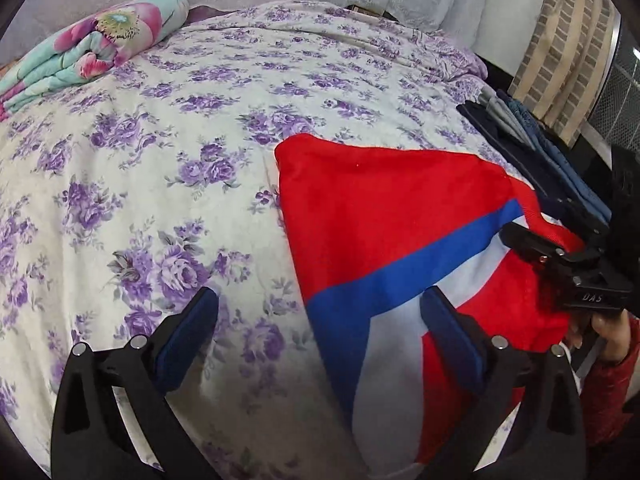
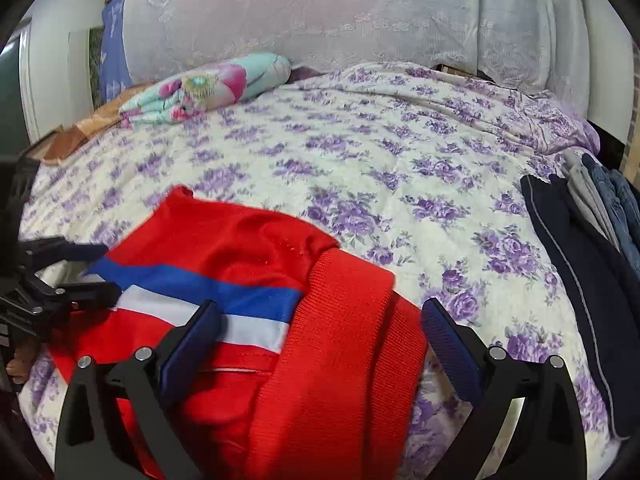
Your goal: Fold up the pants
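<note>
Red pants [image 1: 384,208] with a blue and white side stripe lie folded on the flowered bedspread [image 1: 160,160]. In the right wrist view the pants [image 2: 248,256] show a ribbed red waistband [image 2: 340,344] near the front. My left gripper [image 1: 320,312] is open, its fingers straddling the pants' left edge. My right gripper [image 2: 320,324] is open over the waistband. The right gripper also shows in the left wrist view [image 1: 560,256] at the pants' right edge, and the left gripper shows in the right wrist view [image 2: 80,276] at the left, open.
A folded flowered quilt [image 1: 96,44] lies at the bed's far left. A stack of folded dark and denim clothes [image 2: 584,264] lies along the bed's right edge. Pale curtains [image 2: 320,12] hang behind the bed.
</note>
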The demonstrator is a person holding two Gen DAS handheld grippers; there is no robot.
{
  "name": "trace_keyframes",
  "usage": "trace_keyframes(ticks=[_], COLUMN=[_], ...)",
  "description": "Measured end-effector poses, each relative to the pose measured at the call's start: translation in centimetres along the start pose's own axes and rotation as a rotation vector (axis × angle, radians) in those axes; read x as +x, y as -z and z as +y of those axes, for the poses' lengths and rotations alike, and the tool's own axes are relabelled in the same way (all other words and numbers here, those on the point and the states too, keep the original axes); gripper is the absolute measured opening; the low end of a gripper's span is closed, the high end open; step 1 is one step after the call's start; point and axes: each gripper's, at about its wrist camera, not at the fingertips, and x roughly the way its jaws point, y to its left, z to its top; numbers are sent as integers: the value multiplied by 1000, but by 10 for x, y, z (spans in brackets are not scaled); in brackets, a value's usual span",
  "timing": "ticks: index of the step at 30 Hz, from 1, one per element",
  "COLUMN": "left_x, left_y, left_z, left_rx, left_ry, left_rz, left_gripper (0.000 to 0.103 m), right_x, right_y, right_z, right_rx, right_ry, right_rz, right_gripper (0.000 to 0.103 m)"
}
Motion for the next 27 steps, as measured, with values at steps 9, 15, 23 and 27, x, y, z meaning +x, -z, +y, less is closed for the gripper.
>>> trace_keyframes(ticks=[9, 15, 23, 27], left_x=[-7, 7, 11, 3], left_y=[8, 3, 3, 7], left_z=[6, -13, -34, -32], left_rx=[-64, 4, 66, 42], left_ry=[323, 362, 260, 250], left_rz=[70, 92, 72, 27], left_gripper=[98, 98, 98, 90], right_x=[-31, 1, 33, 24], right_y=[47, 44, 13, 23], right_z=[-100, -122, -71, -71], right_rx=[541, 666, 486, 526], right_ry=[-505, -714, -568, -620], right_rz=[83, 156, 293, 143], right_gripper=[100, 100, 100, 93])
